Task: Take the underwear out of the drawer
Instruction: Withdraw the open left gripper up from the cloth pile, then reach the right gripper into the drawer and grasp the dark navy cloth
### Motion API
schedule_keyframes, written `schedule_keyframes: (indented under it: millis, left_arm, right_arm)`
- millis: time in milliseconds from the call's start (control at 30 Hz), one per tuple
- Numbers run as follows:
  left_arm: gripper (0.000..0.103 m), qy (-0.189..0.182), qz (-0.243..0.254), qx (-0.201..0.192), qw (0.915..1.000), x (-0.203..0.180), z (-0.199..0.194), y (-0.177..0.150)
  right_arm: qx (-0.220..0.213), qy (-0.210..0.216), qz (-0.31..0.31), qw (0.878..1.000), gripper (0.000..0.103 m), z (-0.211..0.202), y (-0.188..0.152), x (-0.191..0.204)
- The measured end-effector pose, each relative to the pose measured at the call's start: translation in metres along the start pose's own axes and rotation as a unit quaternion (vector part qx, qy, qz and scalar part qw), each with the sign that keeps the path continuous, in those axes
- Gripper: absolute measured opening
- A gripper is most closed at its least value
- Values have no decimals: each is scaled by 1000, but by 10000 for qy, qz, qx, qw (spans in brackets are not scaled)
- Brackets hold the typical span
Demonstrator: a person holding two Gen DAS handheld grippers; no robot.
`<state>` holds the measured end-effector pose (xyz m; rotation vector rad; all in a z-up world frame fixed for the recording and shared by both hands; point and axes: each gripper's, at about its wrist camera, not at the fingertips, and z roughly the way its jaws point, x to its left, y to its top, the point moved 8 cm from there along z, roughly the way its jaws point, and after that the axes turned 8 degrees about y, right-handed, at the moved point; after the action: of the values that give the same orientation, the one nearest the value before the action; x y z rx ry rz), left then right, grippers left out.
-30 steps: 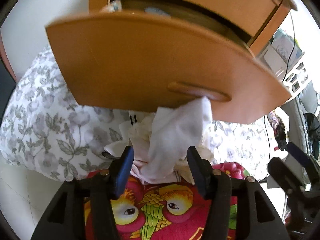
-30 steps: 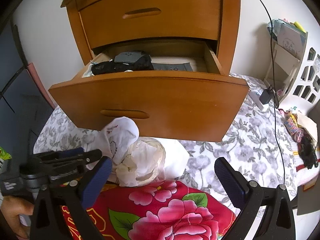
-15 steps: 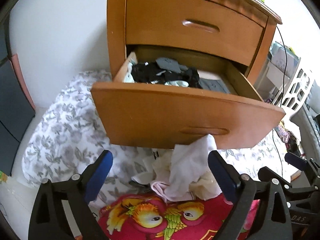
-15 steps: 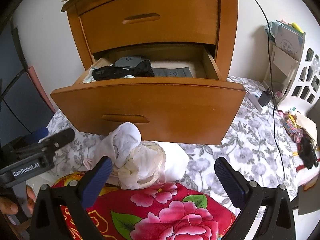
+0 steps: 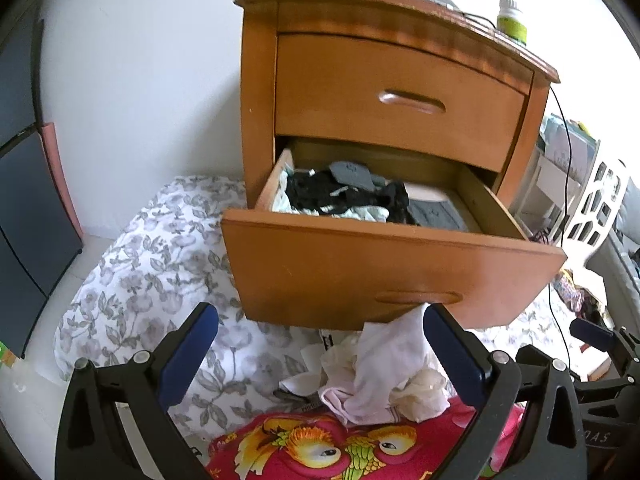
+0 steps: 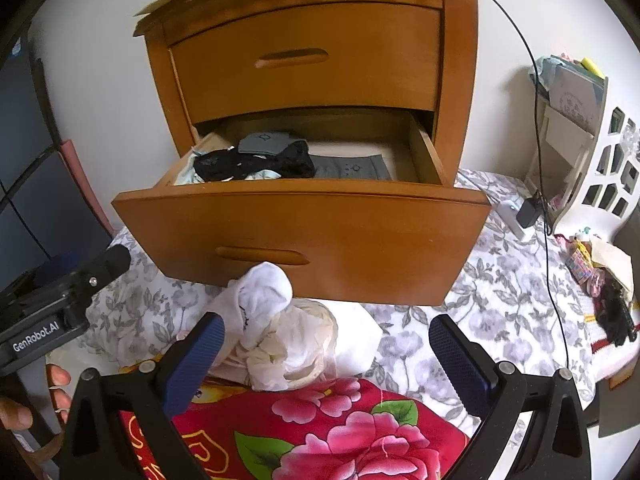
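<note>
1. At left, the left gripper (image 5: 318, 344) has just spread its jaws wide, nothing between them.
2. White underwear (image 5: 384, 372) lies heaped near, below the open drawer (image 5: 384, 272); dark pieces stay inside.
3. Rightward, the right gripper (image 6: 326, 354) gapes empty.

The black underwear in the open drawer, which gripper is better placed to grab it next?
Probably the left gripper: open and empty, it looks onto the black underwear at the open drawer's left side. The right gripper, also open, sits further right.
</note>
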<state>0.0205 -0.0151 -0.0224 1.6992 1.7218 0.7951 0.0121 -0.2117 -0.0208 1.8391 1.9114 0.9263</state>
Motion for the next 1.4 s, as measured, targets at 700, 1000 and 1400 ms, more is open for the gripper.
schedule_keyframes:
  millis: [700, 1000, 1400]
  left_arm:
    - [102, -234, -197, -252, 9992, 15, 4, -2]
    - [102, -346, -193, -174, 9991, 17, 8, 6]
    - [102, -364, -164, 84, 9992, 23, 18, 13]
  right_arm:
    - [-289, 95, -149, 9994, 103, -10, 36, 10]
    - [-279, 347, -173, 9989, 103, -13, 71, 8]
    - [-607, 166, -251, 9977, 103, -37, 168, -3]
